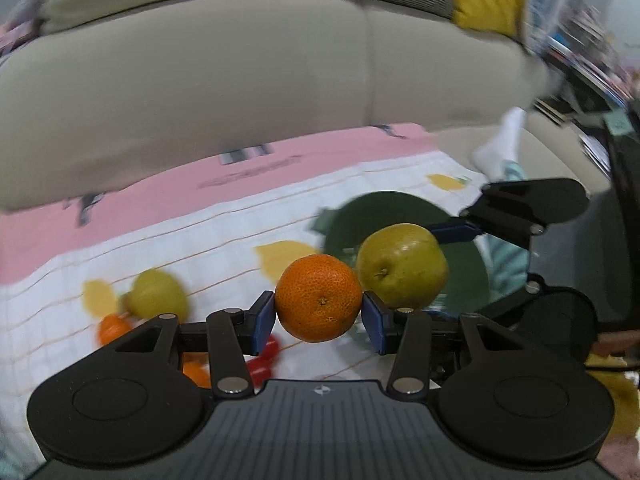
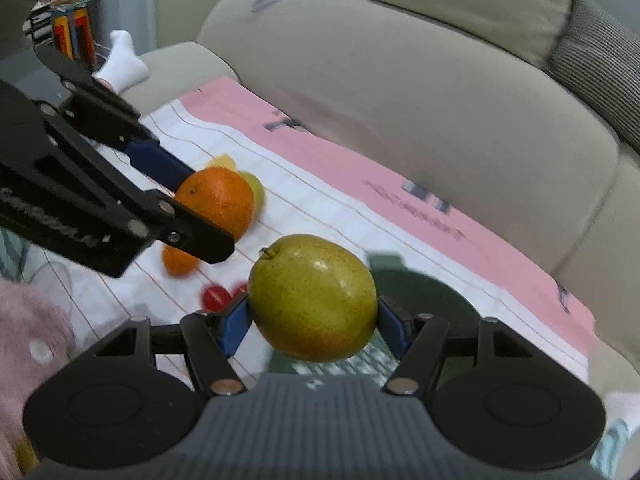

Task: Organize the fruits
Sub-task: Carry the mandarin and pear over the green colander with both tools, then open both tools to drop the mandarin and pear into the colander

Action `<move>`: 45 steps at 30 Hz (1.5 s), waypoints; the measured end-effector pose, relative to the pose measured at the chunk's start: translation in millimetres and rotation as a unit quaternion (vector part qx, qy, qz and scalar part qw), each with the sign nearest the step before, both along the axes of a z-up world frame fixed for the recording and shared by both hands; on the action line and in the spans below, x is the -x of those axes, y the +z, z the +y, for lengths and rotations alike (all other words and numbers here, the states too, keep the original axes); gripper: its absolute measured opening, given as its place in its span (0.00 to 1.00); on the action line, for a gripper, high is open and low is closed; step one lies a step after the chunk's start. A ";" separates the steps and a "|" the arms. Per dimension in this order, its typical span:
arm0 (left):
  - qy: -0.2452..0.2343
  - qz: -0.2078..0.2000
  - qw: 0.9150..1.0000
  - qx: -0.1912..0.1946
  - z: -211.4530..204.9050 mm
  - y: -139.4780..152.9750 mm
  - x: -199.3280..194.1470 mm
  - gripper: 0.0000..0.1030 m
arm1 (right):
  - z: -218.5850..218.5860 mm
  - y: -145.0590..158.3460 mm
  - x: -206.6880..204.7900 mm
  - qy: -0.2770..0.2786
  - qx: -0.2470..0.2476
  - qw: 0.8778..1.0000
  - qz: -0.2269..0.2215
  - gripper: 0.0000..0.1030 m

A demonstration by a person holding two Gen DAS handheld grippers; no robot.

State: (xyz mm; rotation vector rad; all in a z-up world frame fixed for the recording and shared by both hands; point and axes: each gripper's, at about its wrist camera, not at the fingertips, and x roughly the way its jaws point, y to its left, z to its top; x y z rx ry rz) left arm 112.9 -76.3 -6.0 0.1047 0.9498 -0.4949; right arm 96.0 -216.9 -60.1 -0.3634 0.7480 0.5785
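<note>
Left wrist view: left gripper point(image 1: 319, 322) was seen clamped on orange point(image 1: 319, 298), lifted above tablecloth point(image 1: 168, 256). Green plate point(image 1: 404, 248) lay at 1 o'clock from orange, partly hidden by pear point(image 1: 402, 266), which was pinched by right gripper point(image 1: 434, 264) reaching in from 3 o'clock.

Right wrist view: right gripper point(image 2: 314, 322) was closed on pear point(image 2: 312, 298), stem toward 11 o'clock. Plate point(image 2: 432, 292) was seen directly beneath and beyond pear. Right hand judged nearer plate; orange point(image 2: 216, 204) was held at 10 o'clock.
</note>
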 end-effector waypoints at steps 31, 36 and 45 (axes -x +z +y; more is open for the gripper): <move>-0.174 0.149 0.970 -0.087 -112.0 -95.6 -56.0 0.51 | -55.4 -95.1 -61.6 0.092 0.127 0.969 0.190 0.63; -0.178 0.165 0.964 -0.107 -113.8 -105.8 -60.5 0.51 | -54.6 -100.4 -64.0 0.099 0.122 0.964 0.213 0.63; -0.190 0.163 0.959 -0.130 -116.9 -107.3 -59.5 0.53 | -50.5 -99.2 -66.1 0.100 0.127 0.960 0.226 0.63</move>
